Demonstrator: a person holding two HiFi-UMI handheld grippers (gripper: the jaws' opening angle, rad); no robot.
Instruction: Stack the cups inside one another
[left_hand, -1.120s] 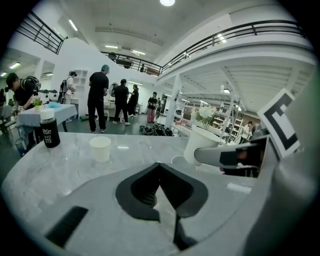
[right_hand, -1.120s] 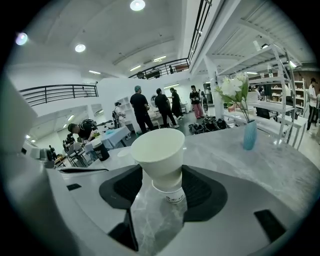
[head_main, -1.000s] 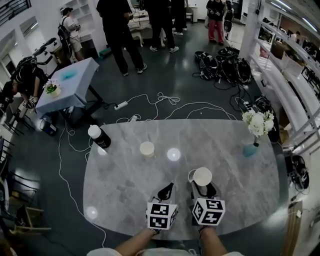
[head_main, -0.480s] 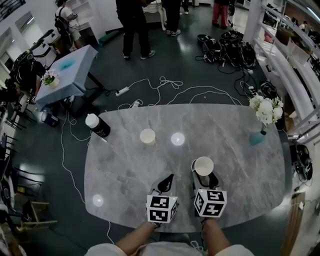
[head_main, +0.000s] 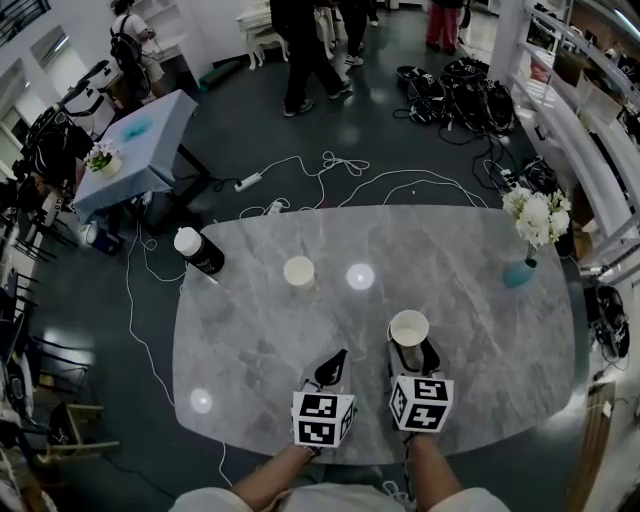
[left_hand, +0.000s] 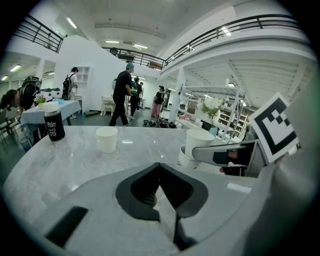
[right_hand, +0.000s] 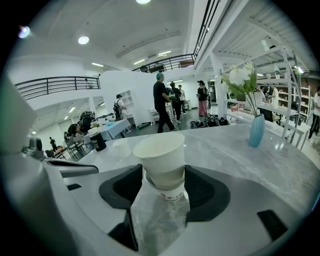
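At the table's (head_main: 480, 330) far left edge, a black bottle (head_main: 198, 250) with a white cap is standing upright, and a single white paper cup (head_main: 299, 272) is sitting further right, well apart from both grippers. The left gripper (head_main: 334, 362) is hovering low at the near edge with its jaws pressed together and nothing between them. Just beside it, the right gripper (right_hand: 162, 189) is clamping its jaws on the nested cups (right_hand: 161, 162), one white cup sitting inside another with red print; whether the base is touching the marble is not clear. At the far right edge, a teal vase (head_main: 519, 273) is holding white flowers (head_main: 535, 215).
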